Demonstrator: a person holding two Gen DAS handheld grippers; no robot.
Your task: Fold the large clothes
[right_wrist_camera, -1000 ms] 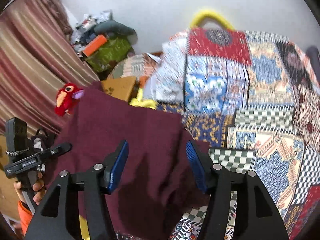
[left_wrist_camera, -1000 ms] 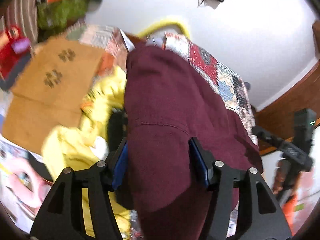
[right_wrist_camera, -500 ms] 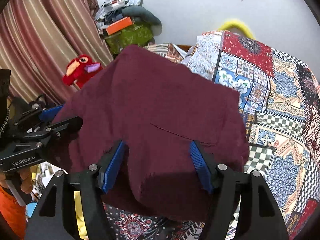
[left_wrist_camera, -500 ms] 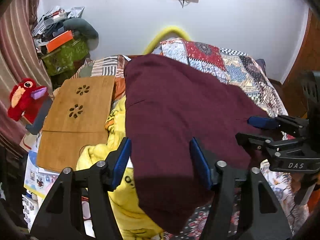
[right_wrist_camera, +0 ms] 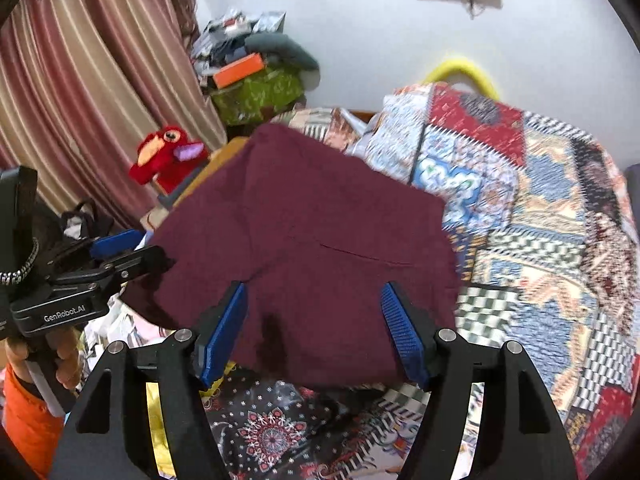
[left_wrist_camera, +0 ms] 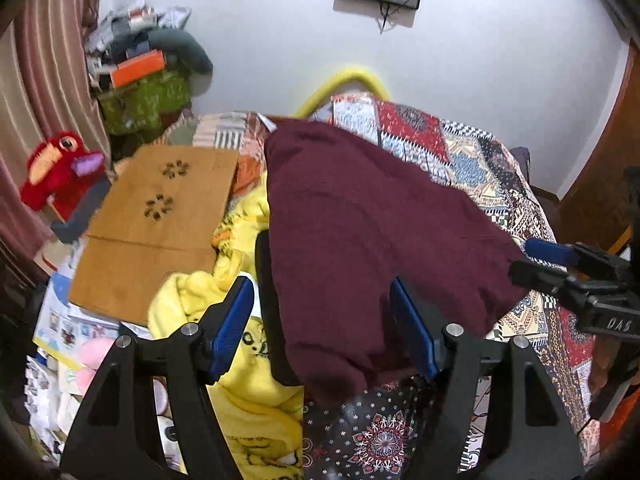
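Maroon garment (left_wrist_camera: 360,232) lay spread on the patchwork bed (right_wrist_camera: 540,216), draped beside the yellow clothes (left_wrist_camera: 244,364), both the left gripper (left_wrist_camera: 322,328) and right gripper (right_wrist_camera: 312,328) with jaws wide and holding nothing, so a fresh edge grasp seemingly came next.

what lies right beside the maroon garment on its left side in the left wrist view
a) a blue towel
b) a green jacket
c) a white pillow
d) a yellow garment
d: in the left wrist view a crumpled yellow garment with dark print lies against the left edge of the maroon garment, between it and the wooden lap desk.
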